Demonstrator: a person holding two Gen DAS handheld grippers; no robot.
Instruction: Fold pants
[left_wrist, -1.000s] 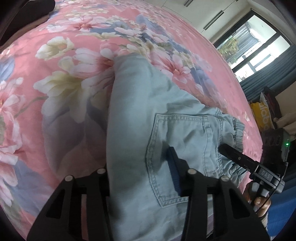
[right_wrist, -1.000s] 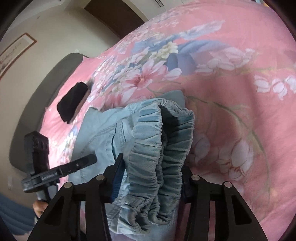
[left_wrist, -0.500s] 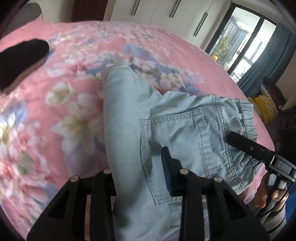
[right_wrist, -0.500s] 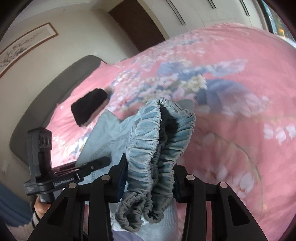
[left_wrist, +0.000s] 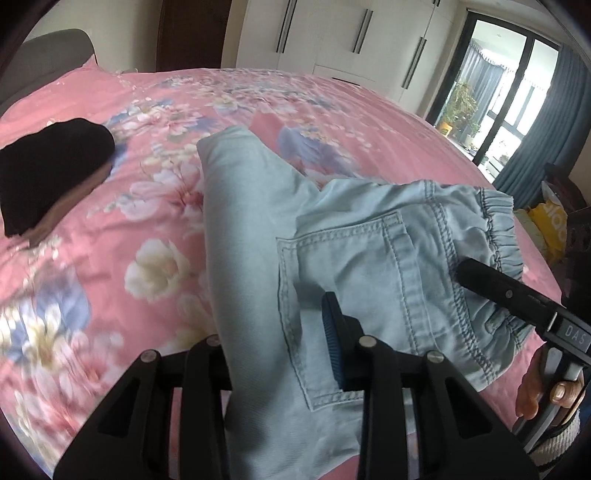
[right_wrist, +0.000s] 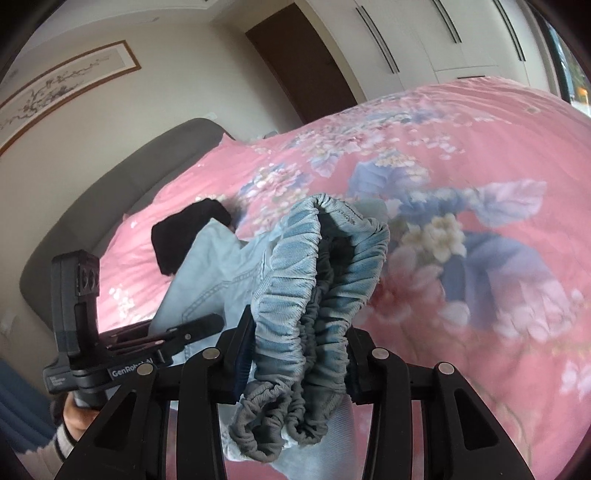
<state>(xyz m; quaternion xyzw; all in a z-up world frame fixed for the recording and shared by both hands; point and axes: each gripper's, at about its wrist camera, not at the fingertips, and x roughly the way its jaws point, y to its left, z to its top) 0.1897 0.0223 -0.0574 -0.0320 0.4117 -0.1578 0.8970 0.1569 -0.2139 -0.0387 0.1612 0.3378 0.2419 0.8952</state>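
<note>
The pants (left_wrist: 266, 229), light blue denim with an elastic waistband (right_wrist: 317, 295), lie partly on the pink floral bedspread (left_wrist: 110, 229) and are held up at the near end by both tools. This two-point hold along the upper edge appears intended to keep the fabric taut and doubled so that the raised end can be carried over the leg section, which extends away across the bed toward a black garment (left_wrist: 48, 173) lying apart from it on the left. The left gripper (left_wrist: 277, 347) pinches the fabric just beside the back pocket (left_wrist: 343, 295); one blue pad sits on the pocket panel and the other finger is hidden under the cloth. Its jaws have just been closing, with denim between them, and now stand narrow and pressed onto the material. The right gripper (right_wrist: 299, 365) clamps the gathered waistband, which bunches thickly between its two fingers and hangs below them in folds. Its jaws have likewise just been closing and are set moderately apart, the gap filled by elastic. The hand (left_wrist: 546, 387) holding the right tool shows at the lower right of the left view.
</note>
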